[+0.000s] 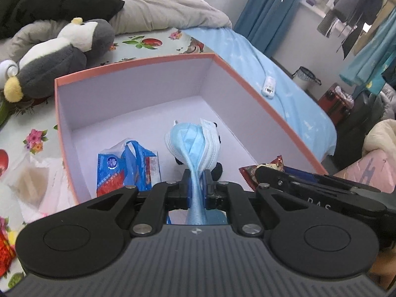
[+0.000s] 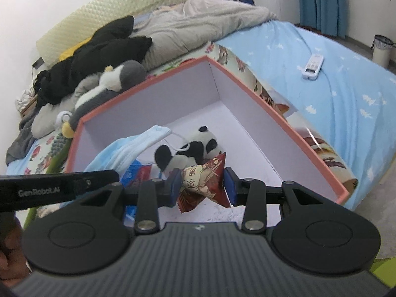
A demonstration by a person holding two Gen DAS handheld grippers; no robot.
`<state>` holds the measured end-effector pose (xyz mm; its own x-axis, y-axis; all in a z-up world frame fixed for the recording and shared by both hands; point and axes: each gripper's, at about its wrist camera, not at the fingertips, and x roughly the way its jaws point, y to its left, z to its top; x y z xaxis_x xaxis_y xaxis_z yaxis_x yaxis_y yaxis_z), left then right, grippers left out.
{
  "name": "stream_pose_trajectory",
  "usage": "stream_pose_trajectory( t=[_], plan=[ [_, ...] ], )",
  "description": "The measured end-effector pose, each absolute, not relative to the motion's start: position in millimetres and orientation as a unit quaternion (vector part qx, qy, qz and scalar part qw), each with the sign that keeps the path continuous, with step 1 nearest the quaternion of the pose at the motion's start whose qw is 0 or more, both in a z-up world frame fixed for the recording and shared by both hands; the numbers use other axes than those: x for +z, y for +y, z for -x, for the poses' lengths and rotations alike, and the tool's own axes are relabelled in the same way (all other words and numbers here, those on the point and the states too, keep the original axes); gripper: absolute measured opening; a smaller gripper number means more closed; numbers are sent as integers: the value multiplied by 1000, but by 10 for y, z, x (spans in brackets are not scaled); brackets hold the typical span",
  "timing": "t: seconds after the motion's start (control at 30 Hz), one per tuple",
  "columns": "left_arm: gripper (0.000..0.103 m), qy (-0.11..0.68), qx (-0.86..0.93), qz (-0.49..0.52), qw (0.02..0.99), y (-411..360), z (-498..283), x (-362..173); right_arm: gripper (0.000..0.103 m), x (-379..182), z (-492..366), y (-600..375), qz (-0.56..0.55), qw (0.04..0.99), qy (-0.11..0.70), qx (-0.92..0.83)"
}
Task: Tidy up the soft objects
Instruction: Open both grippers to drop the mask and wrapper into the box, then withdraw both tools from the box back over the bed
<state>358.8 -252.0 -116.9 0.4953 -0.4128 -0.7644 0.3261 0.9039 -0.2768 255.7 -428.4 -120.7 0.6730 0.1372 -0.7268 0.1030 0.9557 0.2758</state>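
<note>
My left gripper (image 1: 196,177) is shut on a bunch of blue face masks (image 1: 195,143), held over the open pink-rimmed box (image 1: 138,62). On the lavender floor of the box lie a blue tissue pack (image 1: 128,170) and a panda plush (image 2: 195,148), which the masks mostly hide in the left wrist view. My right gripper (image 2: 201,182) is shut on a red and beige snack packet (image 2: 205,173), just above the box floor (image 2: 247,138) in front of the panda. The masks (image 2: 128,152) hang to its left.
The box stands on a bed with a floral sheet. A grey penguin plush (image 1: 57,57), black clothing (image 1: 57,2) and a grey quilt (image 1: 168,2) lie behind it. A white plastic bag (image 1: 34,180) is left of it, a remote (image 1: 268,87) on the blue sheet.
</note>
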Motion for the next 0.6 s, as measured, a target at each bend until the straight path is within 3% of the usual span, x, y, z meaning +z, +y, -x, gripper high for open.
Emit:
stream_pose_trajectory(
  t=[0.1,0.13,0.17,0.6],
  plan=[
    [32,463,-206,38,861,-2546,-3670,-1249,50,-1306,-2668,-4325,-149,896,418,2],
    [35,461,-207,40,862,-2542,-3677,-1260,57,-1327,-2690,-4335,-150,895,421,1],
    [35,459,-208,40,863,-2540,-3676,-1260,61,-1338,-2693,-4346,-152,895,420,-1],
    [35,423,-213,34,880,-2344,-3200,-812,60,-943,-2324,-4214,-161,910,382,7]
  ],
)
